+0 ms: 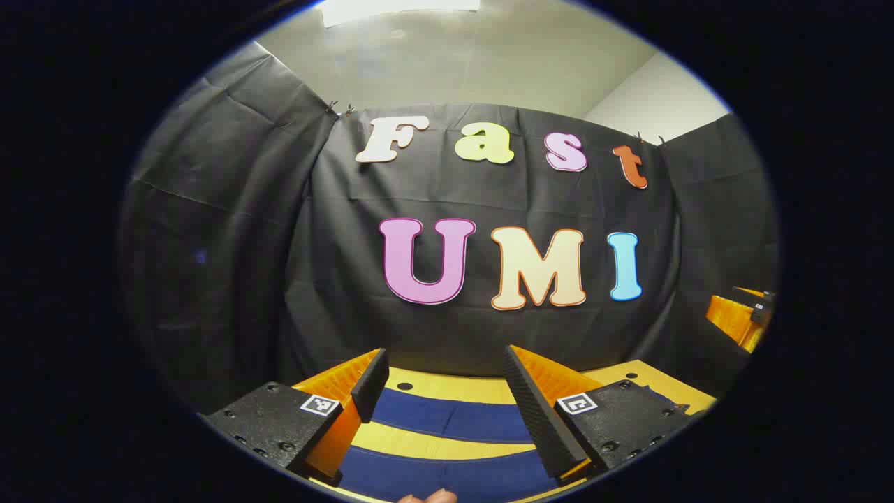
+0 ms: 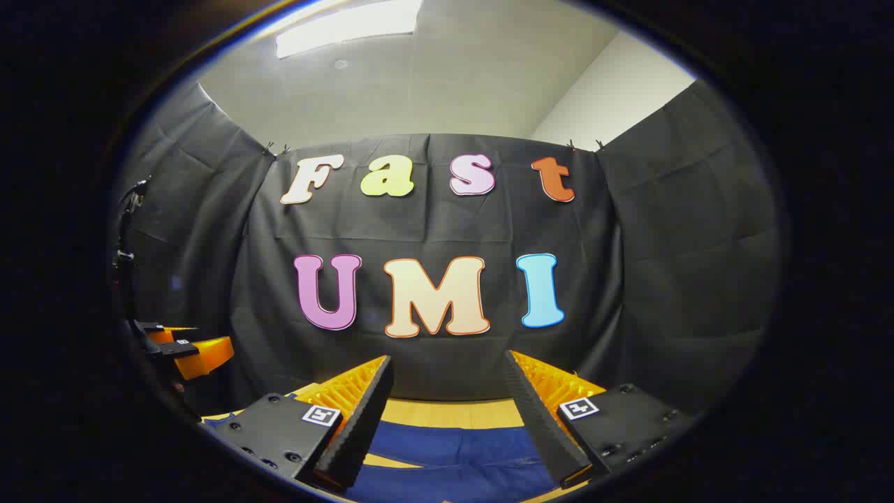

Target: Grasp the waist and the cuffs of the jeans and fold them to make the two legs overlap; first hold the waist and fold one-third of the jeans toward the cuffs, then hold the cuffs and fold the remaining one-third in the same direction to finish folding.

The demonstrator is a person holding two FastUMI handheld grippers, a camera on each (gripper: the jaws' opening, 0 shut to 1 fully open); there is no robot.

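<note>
The jeans lie flat on the worktop, directly ahead of and below both tongs, toward six o'clock in each view. In the left gripper view, the left tongs stand spread wide with nothing between the fingers; beyond them two blue bands of denim run from nine o'clock to three o'clock, parted by a strip of bare wood, so the two legs appear to lie side by side, not yet overlapped, with their long axis crosswise to the tongs' heading. Fingertips of the person's hand show at the very bottom edge.

In the right gripper view, the right tongs are likewise parted and empty, and a broader, unbroken blue area of the jeans spreads between and below the fingers, with a thin wedge of bare wood showing at about seven o'clock. This may be the waist end, though no waistband or cuff can be made out. The other gripper shows at nine o'clock here, and at three o'clock in the left view, so the two are held side by side, well apart.

Neither hand looks clearly nearer the cloth; both hover above it without touching. Judging from this, the first fold calls for each to drop forward and down onto its own end.

No brand or readable writing shows on the jeans; the square markers on the gripper bodies carry patterns, not words.
</note>
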